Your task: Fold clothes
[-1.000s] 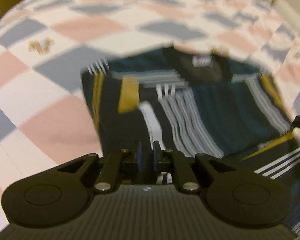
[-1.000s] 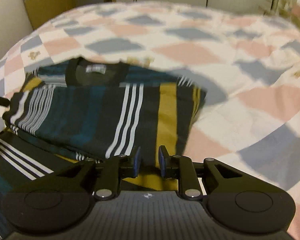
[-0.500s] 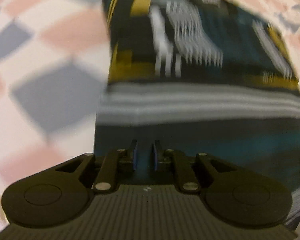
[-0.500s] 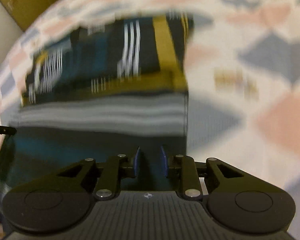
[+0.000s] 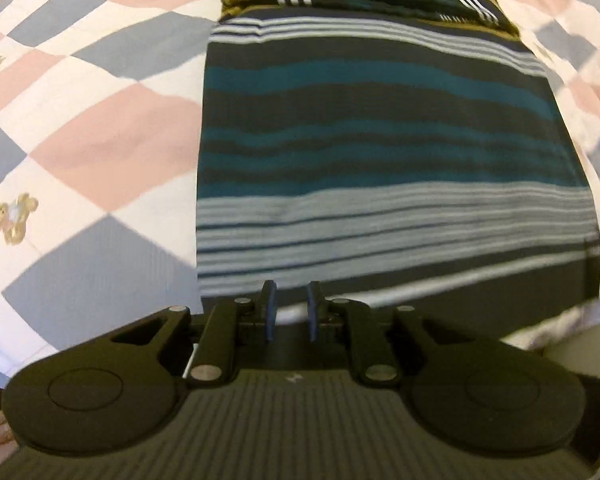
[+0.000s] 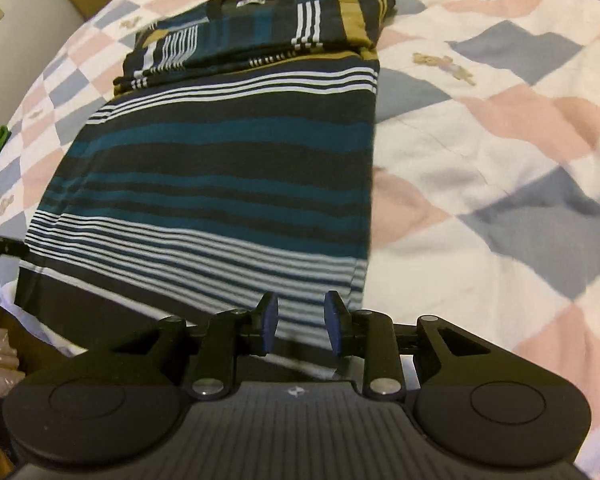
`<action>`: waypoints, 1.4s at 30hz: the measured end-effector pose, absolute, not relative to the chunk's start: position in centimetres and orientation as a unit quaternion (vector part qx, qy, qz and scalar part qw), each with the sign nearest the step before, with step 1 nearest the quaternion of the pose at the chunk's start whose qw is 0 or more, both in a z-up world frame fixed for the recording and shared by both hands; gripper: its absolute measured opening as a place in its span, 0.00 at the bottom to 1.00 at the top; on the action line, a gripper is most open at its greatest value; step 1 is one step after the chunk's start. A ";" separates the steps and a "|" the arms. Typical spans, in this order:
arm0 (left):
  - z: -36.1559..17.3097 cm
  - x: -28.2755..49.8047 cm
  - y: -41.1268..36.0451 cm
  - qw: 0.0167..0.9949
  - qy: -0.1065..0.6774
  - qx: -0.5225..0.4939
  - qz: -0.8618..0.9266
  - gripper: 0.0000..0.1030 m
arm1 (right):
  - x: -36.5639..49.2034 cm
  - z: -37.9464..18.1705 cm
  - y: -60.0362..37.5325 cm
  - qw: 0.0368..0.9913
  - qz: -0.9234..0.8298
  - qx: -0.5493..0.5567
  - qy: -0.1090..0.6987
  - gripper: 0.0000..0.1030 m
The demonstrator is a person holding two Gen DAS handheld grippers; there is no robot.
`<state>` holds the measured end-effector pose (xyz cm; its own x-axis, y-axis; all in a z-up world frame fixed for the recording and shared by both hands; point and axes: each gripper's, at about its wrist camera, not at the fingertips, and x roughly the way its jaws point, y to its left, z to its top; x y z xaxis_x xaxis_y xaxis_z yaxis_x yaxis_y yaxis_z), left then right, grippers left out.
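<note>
Striped shirt (image 6: 220, 168) lies on the checked bedspread (image 6: 480, 152).
Left gripper (image 5: 290, 316) and right gripper (image 6: 300, 326) sit at its near hem, jaws apart.

Both grippers are pulling back toward the striped shirt's (image 6: 220, 168) near hem; its folded top is sliding to upper frame. Right gripper (image 6: 298, 326) jaws are spreading wider; left gripper (image 5: 289, 310) gap is widening slightly.
</note>
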<state>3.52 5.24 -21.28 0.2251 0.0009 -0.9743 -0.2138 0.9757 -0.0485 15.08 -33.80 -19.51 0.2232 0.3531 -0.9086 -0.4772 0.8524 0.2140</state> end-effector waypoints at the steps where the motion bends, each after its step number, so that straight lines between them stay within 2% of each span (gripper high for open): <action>1: -21.4 3.2 5.1 0.777 0.620 -0.083 0.066 0.11 | 14.2 -19.2 -33.5 0.783 0.262 -0.055 0.562 0.30; 5: -20.4 1.7 4.6 0.790 0.606 -0.082 0.054 0.12 | 11.3 -18.1 -32.3 0.788 0.269 -0.051 0.552 0.34; 14: -17.4 -1.5 4.3 0.813 0.574 -0.076 0.065 0.12 | 9.0 -17.1 -29.8 0.789 0.274 -0.073 0.546 0.34; 28: -17.8 -4.0 0.5 0.824 0.551 -0.072 0.109 0.12 | 8.2 -16.4 -31.3 0.784 0.325 -0.106 0.518 0.38; 35: -20.8 -6.7 -1.6 0.807 0.575 0.070 0.115 0.15 | 5.6 -19.0 -33.0 0.762 0.332 -0.197 0.520 0.41; 39: -22.0 -6.6 -1.5 0.799 0.585 0.088 0.106 0.16 | 4.3 -20.4 -33.0 0.750 0.337 -0.243 0.516 0.44; 41: -22.5 -6.3 -2.0 0.797 0.582 0.129 0.097 0.23 | 3.5 -21.0 -32.8 0.747 0.339 -0.284 0.496 0.53; 42: -23.1 -6.4 -2.5 0.793 0.579 0.171 0.084 0.31 | 3.1 -21.3 -32.6 0.746 0.340 -0.305 0.485 0.56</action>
<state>-6.42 -2.55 -23.14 0.3167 0.3302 -0.8892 0.0651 0.9277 0.3676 3.14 -32.62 -21.35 0.2975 0.2119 -0.9309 -0.8031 0.5828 -0.1241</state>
